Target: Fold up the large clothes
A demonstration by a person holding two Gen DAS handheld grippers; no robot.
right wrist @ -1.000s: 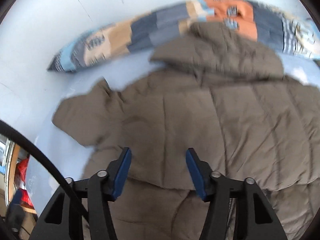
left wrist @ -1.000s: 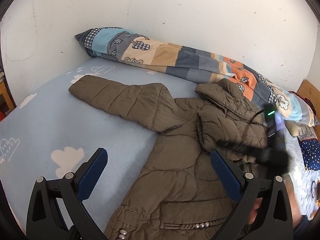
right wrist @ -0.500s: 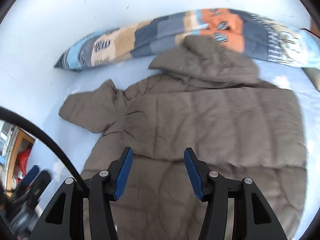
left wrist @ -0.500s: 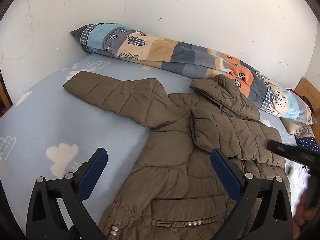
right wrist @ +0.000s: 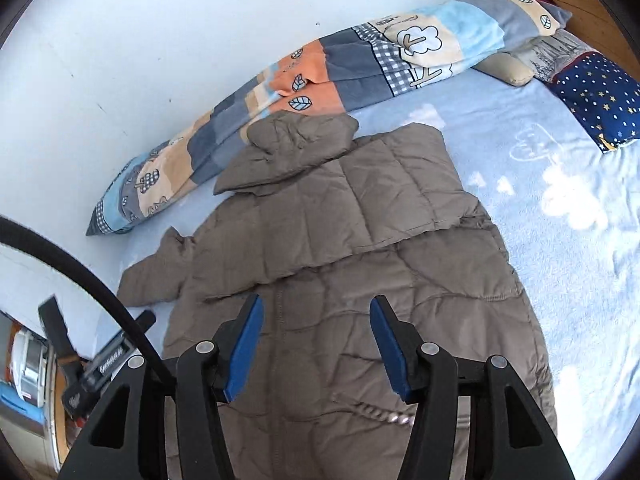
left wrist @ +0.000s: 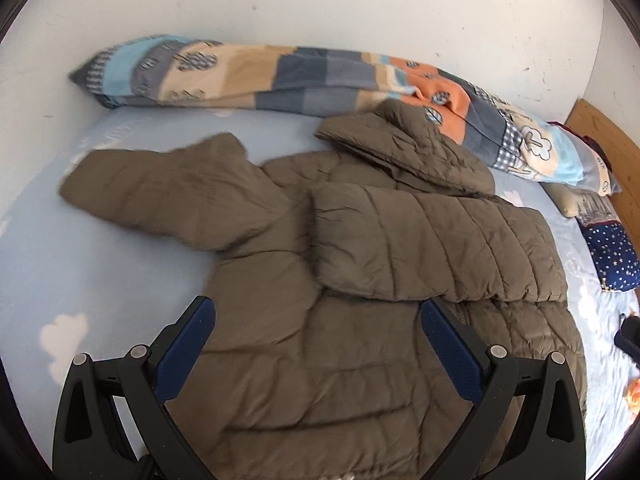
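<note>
Both sets of jaws are spread wide with nothing between the blue pads. My left gripper (left wrist: 318, 330) hangs over the lower body of the jacket (left wrist: 360, 300), and my right gripper (right wrist: 316, 340) hangs over the same stretch of brown quilting, close to the zip line running down the front.

The jacket lies flat on the pale blue bedsheet (left wrist: 72, 280), the one with white clouds printed on it. One sleeve (left wrist: 432, 244) is folded across the chest, lying on top of the body. The other sleeve (left wrist: 168, 196) sticks out sideways onto bare sheet, unfolded. The hood (left wrist: 404, 144) is bunched at the top, touching the rolled patchwork blanket (left wrist: 280, 76) that runs along the white wall (left wrist: 320, 0).

From my right wrist camera I see a row of small silver studs (right wrist: 380, 412) on the jacket near the hem, just under my fingers. A dark blue pillow (right wrist: 600, 96) with stars sits well off to the side by the wooden headboard (left wrist: 608, 148). A black cable (right wrist: 80, 280) curves across the corner of that view.
</note>
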